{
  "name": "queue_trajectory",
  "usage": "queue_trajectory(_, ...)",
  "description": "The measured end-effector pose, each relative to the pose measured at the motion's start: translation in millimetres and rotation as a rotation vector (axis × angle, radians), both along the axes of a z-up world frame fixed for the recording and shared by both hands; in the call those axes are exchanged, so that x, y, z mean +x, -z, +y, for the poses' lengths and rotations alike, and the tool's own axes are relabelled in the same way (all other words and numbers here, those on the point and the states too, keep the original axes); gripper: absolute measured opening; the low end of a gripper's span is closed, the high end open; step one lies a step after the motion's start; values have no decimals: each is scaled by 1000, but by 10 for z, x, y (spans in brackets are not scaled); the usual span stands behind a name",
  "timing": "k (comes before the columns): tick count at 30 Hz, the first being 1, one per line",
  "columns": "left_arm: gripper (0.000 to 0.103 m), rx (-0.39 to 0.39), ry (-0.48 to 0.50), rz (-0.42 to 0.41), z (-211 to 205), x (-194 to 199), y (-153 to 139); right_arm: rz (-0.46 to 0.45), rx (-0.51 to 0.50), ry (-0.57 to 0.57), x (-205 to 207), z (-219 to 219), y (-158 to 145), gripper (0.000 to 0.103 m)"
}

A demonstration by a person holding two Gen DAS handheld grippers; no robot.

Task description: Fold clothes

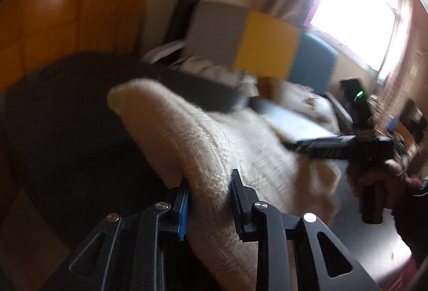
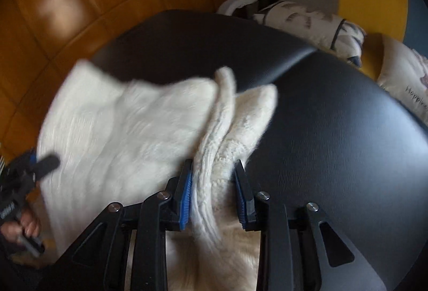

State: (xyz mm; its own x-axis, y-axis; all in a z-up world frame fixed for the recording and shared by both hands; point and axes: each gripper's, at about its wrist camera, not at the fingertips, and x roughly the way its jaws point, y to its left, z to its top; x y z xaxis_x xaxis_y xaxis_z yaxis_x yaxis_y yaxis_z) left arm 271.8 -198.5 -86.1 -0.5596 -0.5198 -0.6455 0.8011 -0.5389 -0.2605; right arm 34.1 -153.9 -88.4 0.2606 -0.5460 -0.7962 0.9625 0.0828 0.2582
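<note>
While both views are smeared by motion blur, the cream knitted sweater (image 2: 128, 130) can be made out lying across a black table (image 2: 334, 130), held at two places. The left gripper (image 1: 210, 189) has its jaws clamped on a thick rolled edge of the knit, which runs up and away between the pads to a rounded corner. The right gripper (image 2: 214, 178) is likewise closed on a bunched fold of the sweater, with cloth filling the gap between its blue-lined pads. In the right wrist view the sweater's far corner reaches the table's left edge, above an orange tiled floor (image 2: 67, 10). To the right of the sweater the tabletop lies bare and dark up to its curved rim. Beyond the rim, printed cushions (image 2: 315, 21) sit close by.
</note>
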Motion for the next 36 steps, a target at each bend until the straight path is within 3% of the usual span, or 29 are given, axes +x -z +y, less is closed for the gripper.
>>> queue_trajectory(2, 28, 5, -20, -27, -42, 48, 69, 7, 16, 17, 1, -156, 44, 34)
queue_trajectory(5, 30, 10, -28, -55, -57, 73, 105, 112, 85, 23, 51, -285, 148, 36)
queue_trajectory(6, 31, 15, -32, -58, -55, 88, 106, 137, 86, 21, 63, -277, 153, 42)
queue_trajectory(9, 32, 42, -51, -52, 9, 146, 77, 167, 44, 59, 24, -122, 11, 45)
queue_trajectory(10, 32, 42, -60, -54, 45, 153, 60, 216, 24, 80, 29, -91, -49, 48)
queue_trajectory(13, 31, 1, -97, -67, 152, 171, -26, 243, -55, 71, 26, 152, -291, 48)
queue_trajectory(18, 31, -76, -121, -32, 261, 298, -253, 70, -104, -172, 308, 455, -452, 48)
queue_trajectory(20, 31, -111, -92, -29, 233, 183, -342, 66, -51, -223, 445, 429, -322, 48)
queue_trajectory(23, 31, -117, -85, -65, 75, -42, -342, 137, -9, -181, 512, 330, -75, 48)
queue_trajectory(24, 31, -100, -86, -92, 0, -134, -287, 77, 20, -146, 434, 246, 30, 48)
queue_trajectory(28, 32, 4, -150, -195, -264, -374, 65, -18, -38, -79, 240, 108, 169, 49)
queue_trajectory(34, 34, -15, -338, -196, -394, -415, 194, -150, -40, -54, 156, -5, 245, 52)
queue_trajectory(36, 34, -7, -373, -207, -469, -381, 194, -179, -14, -120, 263, 7, 245, 52)
